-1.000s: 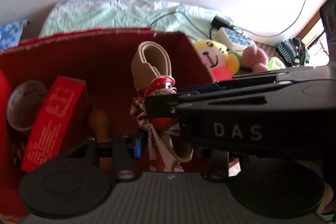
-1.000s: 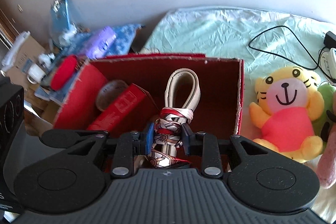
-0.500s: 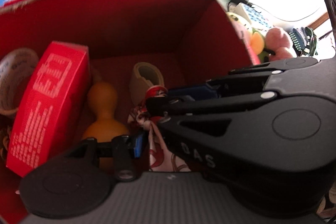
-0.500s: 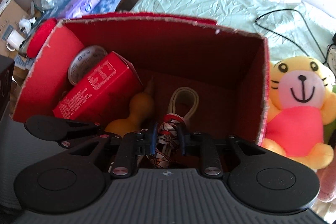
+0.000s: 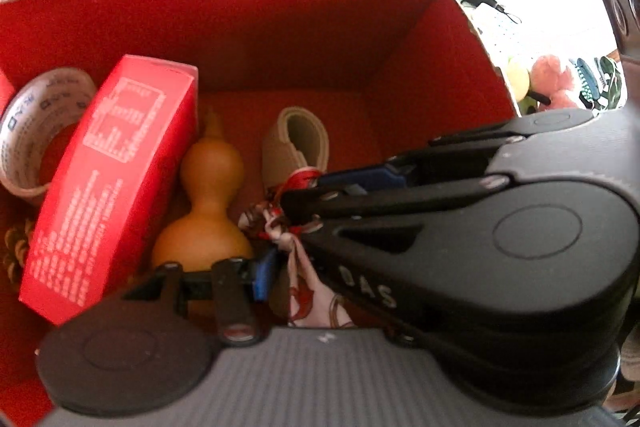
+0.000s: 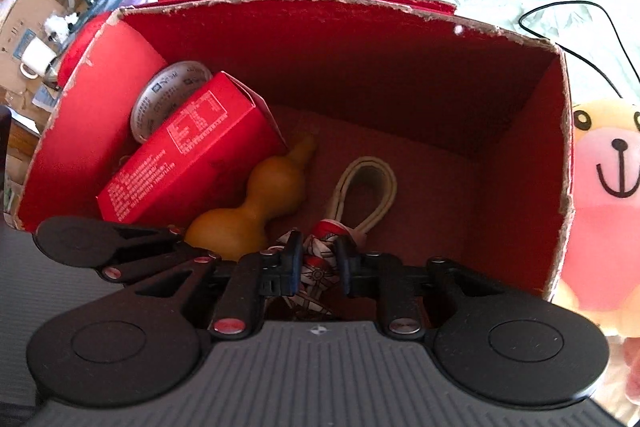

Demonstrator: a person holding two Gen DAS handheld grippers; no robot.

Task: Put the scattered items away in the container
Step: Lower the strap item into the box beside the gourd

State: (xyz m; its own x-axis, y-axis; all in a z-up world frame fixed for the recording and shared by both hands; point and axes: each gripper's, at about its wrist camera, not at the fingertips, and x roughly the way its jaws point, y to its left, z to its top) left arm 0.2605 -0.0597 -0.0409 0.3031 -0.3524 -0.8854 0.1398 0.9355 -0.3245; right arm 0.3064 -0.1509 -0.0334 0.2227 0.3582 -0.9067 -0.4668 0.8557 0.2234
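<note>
Held item: red-and-white patterned cloth bundle with beige strap loop (image 6: pixel 320 269), low inside the open red cardboard box (image 6: pixel 360 67).
Right tool (image 6: pixel 318 265): clamped on the bundle.
Left tool (image 5: pixel 280 259): right finger hidden; grip unclear, cloth beside its blue pad.
Box contents: tan gourd (image 6: pixel 256 203), red printed carton (image 6: pixel 188 151), tape roll (image 5: pixel 36 123).
Outside: yellow plush toy (image 6: pixel 604 195) on the bed.
</note>
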